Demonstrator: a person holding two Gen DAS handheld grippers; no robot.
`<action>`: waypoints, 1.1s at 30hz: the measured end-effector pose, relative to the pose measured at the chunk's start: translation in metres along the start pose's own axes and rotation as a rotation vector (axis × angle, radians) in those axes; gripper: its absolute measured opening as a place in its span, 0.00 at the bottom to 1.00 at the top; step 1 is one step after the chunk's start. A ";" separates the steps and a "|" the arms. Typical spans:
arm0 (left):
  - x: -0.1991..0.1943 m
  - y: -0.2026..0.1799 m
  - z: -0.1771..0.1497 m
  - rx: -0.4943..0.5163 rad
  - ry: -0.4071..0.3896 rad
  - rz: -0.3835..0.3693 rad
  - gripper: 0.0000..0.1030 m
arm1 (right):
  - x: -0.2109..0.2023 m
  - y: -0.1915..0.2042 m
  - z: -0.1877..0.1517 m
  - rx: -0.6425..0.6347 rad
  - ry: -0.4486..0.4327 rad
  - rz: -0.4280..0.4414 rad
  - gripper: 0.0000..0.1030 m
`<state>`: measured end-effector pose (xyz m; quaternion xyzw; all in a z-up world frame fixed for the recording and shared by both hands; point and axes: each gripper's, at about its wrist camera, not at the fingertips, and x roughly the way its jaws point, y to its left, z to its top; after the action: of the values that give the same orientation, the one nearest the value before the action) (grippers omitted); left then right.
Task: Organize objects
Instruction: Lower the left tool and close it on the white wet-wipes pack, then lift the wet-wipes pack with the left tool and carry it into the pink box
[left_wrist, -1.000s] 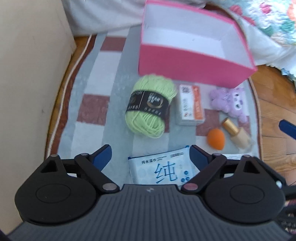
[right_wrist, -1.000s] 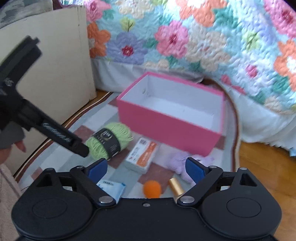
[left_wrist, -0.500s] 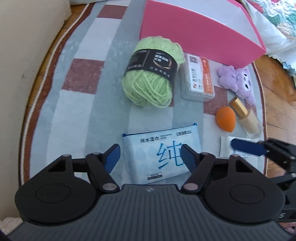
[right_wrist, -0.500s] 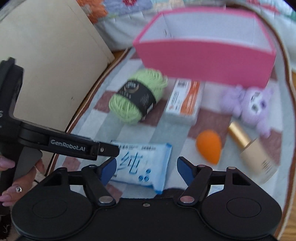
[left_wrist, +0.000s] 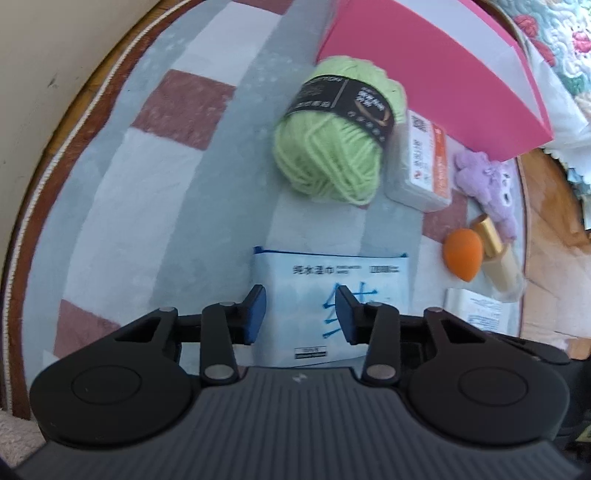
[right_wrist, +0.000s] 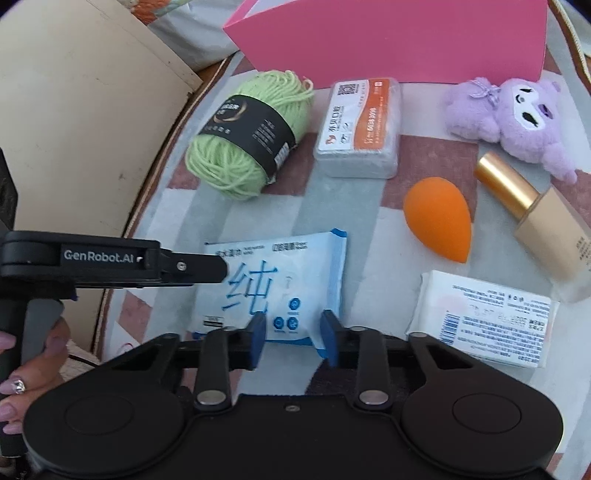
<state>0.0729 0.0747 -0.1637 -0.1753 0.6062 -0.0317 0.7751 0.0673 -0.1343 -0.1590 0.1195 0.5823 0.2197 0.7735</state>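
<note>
Since a second ago both grippers have dropped toward the wet-wipes pack (right_wrist: 273, 284) on the checked rug (left_wrist: 155, 177), their jaws just closing. The left gripper (left_wrist: 301, 314) and right gripper (right_wrist: 291, 334), both pointing steeply down, now each pinch one of its edges. The left gripper's arm reads "GenRobot.AI"; the pack shows "纯".
</note>
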 end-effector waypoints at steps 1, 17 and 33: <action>0.001 0.000 -0.002 0.004 0.000 0.018 0.38 | 0.000 -0.001 0.000 0.003 -0.003 -0.010 0.24; 0.010 0.000 -0.025 -0.053 -0.054 -0.009 0.59 | 0.012 -0.010 -0.003 0.007 -0.029 -0.045 0.37; -0.024 -0.015 -0.032 -0.007 -0.136 -0.060 0.31 | 0.008 0.006 -0.007 -0.079 0.003 -0.037 0.26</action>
<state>0.0386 0.0595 -0.1432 -0.1979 0.5465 -0.0408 0.8127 0.0613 -0.1257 -0.1650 0.0775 0.5765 0.2283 0.7807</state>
